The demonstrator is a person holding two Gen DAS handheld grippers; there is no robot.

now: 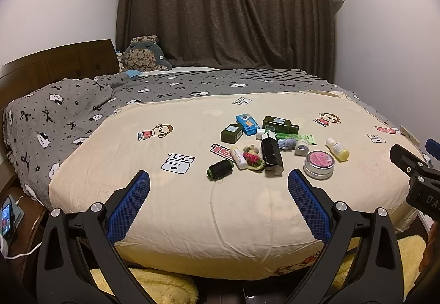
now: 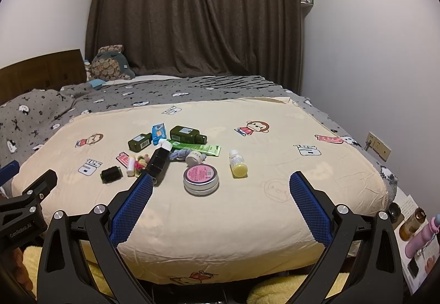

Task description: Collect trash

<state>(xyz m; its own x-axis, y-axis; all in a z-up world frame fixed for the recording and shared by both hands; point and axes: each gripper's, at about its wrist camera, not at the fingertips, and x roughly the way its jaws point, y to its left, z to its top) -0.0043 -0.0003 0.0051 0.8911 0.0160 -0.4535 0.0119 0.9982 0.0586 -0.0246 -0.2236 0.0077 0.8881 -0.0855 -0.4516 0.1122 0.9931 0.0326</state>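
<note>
Left gripper point(image 1: 219, 177): jaws apart, empty, short of the pile.
Thread spool point(image 1: 219, 168): just ahead of it; light, rolls; take across the body.
Black carton point(image 1: 271, 152): ahead-right; light, crushable, leaning on hair ties point(image 1: 253, 158).
Round tin point(image 2: 201, 179): ahead of the right gripper point(image 2: 220, 177), jaws apart; rigid, slippery.
Yellow bottle point(image 2: 238, 164): beyond, unobstructed.

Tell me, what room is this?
A bedroom, most likely: a big bed with a wooden headboard, a plush toy by the pillows, and dark curtains behind.
</note>
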